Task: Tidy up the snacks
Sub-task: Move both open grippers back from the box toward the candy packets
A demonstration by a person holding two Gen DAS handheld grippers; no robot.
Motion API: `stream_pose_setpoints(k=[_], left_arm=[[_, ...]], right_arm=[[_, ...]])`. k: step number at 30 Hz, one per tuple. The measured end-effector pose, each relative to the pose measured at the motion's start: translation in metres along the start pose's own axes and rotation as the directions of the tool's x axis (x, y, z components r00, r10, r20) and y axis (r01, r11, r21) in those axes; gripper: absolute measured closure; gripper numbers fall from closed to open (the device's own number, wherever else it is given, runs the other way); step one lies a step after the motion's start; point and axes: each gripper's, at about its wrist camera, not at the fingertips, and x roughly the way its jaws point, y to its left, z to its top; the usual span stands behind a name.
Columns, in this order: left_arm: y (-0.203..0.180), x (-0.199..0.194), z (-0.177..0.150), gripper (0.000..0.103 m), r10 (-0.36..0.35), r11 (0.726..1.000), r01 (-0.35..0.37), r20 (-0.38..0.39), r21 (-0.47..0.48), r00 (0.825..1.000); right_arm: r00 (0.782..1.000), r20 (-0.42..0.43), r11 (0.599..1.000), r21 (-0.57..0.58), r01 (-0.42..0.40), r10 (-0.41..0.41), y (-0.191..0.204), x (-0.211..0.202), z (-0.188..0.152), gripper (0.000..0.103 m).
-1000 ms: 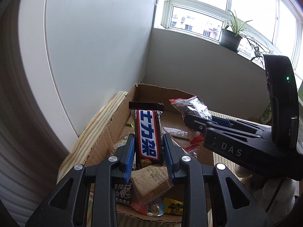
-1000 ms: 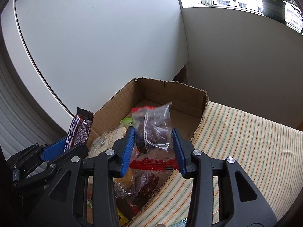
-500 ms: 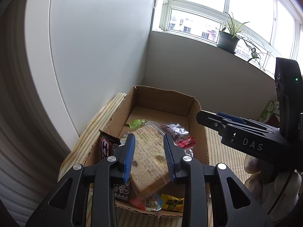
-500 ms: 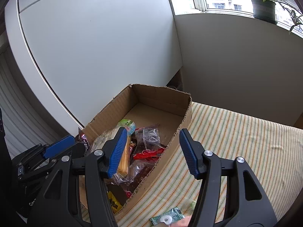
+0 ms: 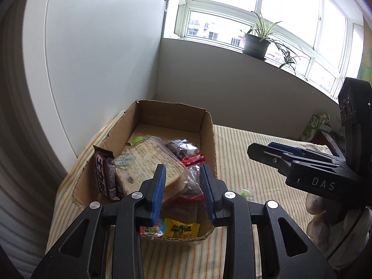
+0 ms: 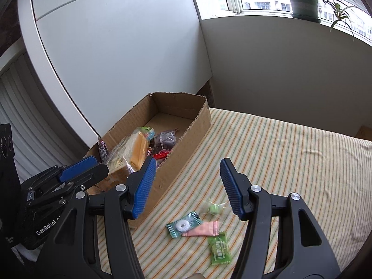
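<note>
Nearest, right gripper (image 6: 187,184) hangs over the striped cloth (image 6: 290,158), jaws standing well apart, nothing between them. Just below and ahead of it, four small sweets loose on the cloth: a lime-green packet (image 6: 219,247), a pink wrapper (image 6: 202,229) touching a teal wrapper with a white ring (image 6: 183,224), and a clear twist with a green sweet (image 6: 215,208) just beyond. All lie outside the cardboard box (image 6: 186,144), near its right wall.

Left gripper (image 5: 182,194) hovers above the near end of the box, jaws a modest gap apart and empty; the pads press on nothing. Seen through that gap: the box contents, lying below rather than held.

Box contents, near end to far: a yellow packet (image 5: 181,229) and a small colourful sweet (image 5: 155,227) against the near wall; a clear bag with a red strip (image 5: 190,193); a wrapped sandwich (image 5: 148,165) in clear film, filling the middle; a dark chocolate bar (image 5: 104,174) standing on end against the left wall; a clear bag of dark pieces (image 5: 183,148) on the right side, its red seal showing; a green scrap (image 5: 137,140) behind the sandwich. Far end of the box floor bare.

Beyond: a white cabinet panel (image 6: 116,53) to the left of the box, a grey wall, a potted plant (image 5: 257,43) on the window sill. A green carton (image 5: 312,125) sits at the far right of the cloth. A gloved hand (image 5: 325,214) carries the right gripper.
</note>
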Motion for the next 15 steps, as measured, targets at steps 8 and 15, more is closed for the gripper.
stream_pose_setpoints(k=[8,15], left_arm=[[-0.023,-0.005,-0.016,0.074,-0.076,0.995,0.078,-0.033,0.056,0.997],[-0.051,-0.001,-0.038,0.074,-0.151,0.972,0.166,-0.102,0.167,0.983]], right_arm=[[0.998,-0.056,1.000,-0.013,0.022,-0.022,-0.019,-0.013,-0.031,0.043],[0.990,-0.138,0.998,-0.057,0.032,-0.039,-0.033,-0.009,-0.061,0.045]])
